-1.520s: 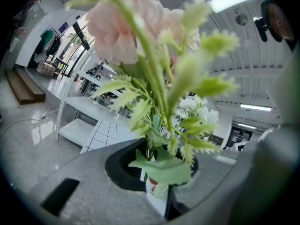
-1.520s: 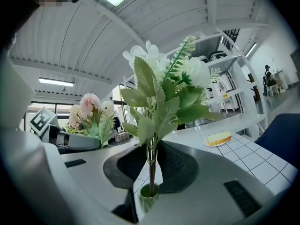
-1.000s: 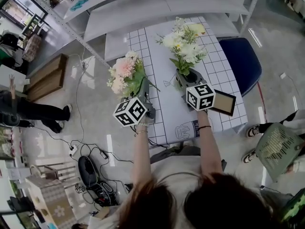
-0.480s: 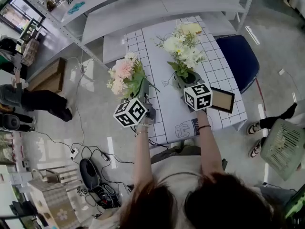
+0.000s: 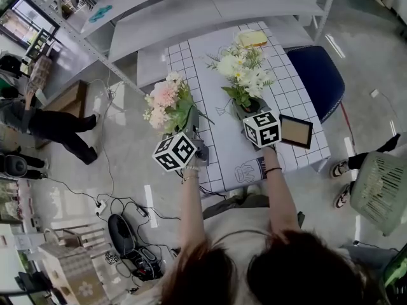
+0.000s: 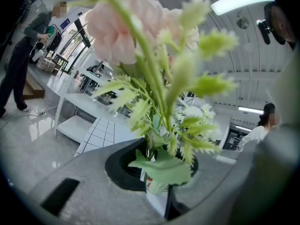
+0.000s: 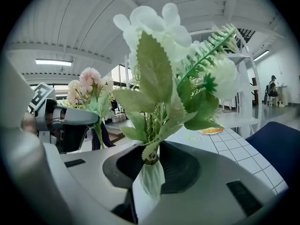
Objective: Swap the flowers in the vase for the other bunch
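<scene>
Head view: left cube (image 5: 175,151) and right cube (image 5: 262,129) cover the jaws beneath, along with the stem ends of the pink bunch (image 5: 165,100) and white bunch (image 5: 245,72). Yellow item (image 5: 252,38) at upper centre, on the table's (image 5: 210,68) far end: too small to identify. Left gripper view: pink bloom (image 6: 119,29) blurred, cut off by the top edge; white piece (image 6: 157,198) under the leaves, unidentifiable. Right gripper view: vase (image 7: 151,177) base hidden between the jaws.
</scene>
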Tool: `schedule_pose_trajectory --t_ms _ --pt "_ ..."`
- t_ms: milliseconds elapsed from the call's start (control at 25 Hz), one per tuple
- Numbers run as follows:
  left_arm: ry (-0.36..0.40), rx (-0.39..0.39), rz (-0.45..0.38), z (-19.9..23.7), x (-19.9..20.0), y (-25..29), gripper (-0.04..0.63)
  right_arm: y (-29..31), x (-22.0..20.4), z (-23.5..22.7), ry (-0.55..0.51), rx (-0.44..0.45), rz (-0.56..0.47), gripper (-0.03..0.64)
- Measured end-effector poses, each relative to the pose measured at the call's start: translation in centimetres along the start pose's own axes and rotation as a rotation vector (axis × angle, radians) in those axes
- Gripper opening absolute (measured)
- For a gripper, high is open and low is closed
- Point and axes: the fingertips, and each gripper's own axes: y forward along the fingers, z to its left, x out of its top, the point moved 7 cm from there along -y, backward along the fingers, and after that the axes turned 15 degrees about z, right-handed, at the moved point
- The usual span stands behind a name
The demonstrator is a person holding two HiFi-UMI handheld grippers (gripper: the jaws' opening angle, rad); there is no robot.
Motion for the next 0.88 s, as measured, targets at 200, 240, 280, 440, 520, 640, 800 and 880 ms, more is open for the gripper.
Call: schedule_pose_trajectory --t_ms 200,240,280,440,520,640,800,880 --pt "-0.006 -0.004 -0.001 0.1 -0.2 -0.2 0.057 0.0 -0.4 0.2 0.001 -0.013 0.015 0.065" --pt "-0.007 -0.004 0.0 0.1 -0.2 -0.2 0.056 0.0 -0.4 0.2 0.006 -0.014 0.015 0.073" --pt "-0.008 -0.004 0.001 0.1 -0.3 -0.2 0.057 0.0 -0.5 0.3 0.01 -0.015 0.017 0.078" --pt "-0.012 -0.006 0.002 0.1 -0.4 -0.4 0.057 0.1 -0.8 0.5 0.016 -0.019 0.027 0.098" --pt "-0.011 -0.008 0.002 0.1 -0.5 -0.5 0.057 0.1 -1.1 0.6 0.018 -0.021 0.03 0.108" --pt "-0.01 -0.01 0.005 0.1 -0.6 -0.6 0.057 0.1 -1.3 0.7 0.017 -0.026 0.038 0.115" --pt "-0.014 -0.01 0.005 0.1 -0.7 -0.7 0.057 0.0 -1.4 0.7 0.023 -0.028 0.04 0.117" --pt "-0.016 -0.011 0.005 0.1 -0.8 -0.8 0.057 -0.1 -1.4 0.8 0.025 -0.028 0.039 0.117"
